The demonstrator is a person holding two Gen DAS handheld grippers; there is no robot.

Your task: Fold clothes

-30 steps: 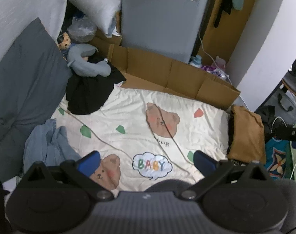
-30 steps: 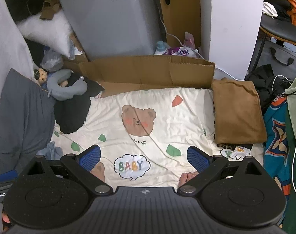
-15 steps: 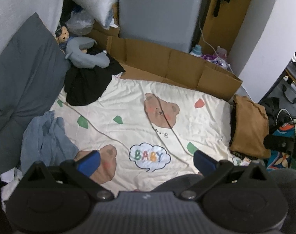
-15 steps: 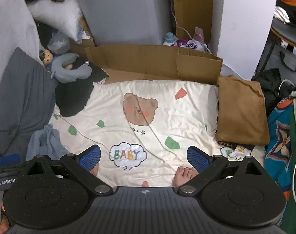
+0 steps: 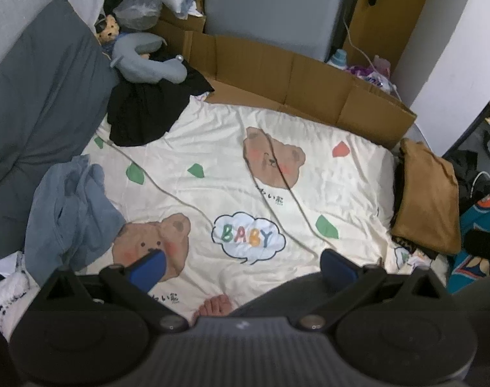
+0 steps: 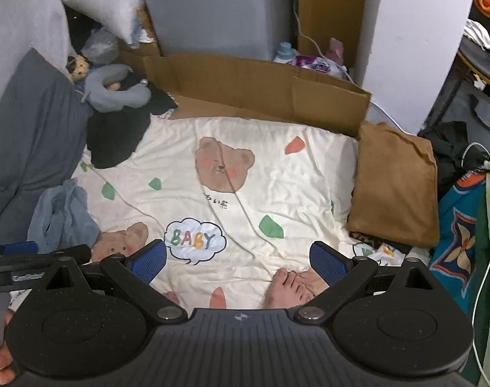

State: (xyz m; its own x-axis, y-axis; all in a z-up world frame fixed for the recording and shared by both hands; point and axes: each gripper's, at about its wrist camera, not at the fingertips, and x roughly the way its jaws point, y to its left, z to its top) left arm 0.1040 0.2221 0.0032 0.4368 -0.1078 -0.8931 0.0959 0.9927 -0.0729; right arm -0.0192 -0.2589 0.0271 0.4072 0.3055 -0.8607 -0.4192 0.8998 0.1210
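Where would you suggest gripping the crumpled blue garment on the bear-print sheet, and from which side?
Judging by its pose, pinch a raised fold of the crumpled blue garment from above with the left hand-held gripper, which is open and nearest; it lies bunched, showing no flat edge.

a cream bear-print bed sheet carries a crumpled blue-grey garment at left, a black garment beyond it, and a folded brown garment at right.
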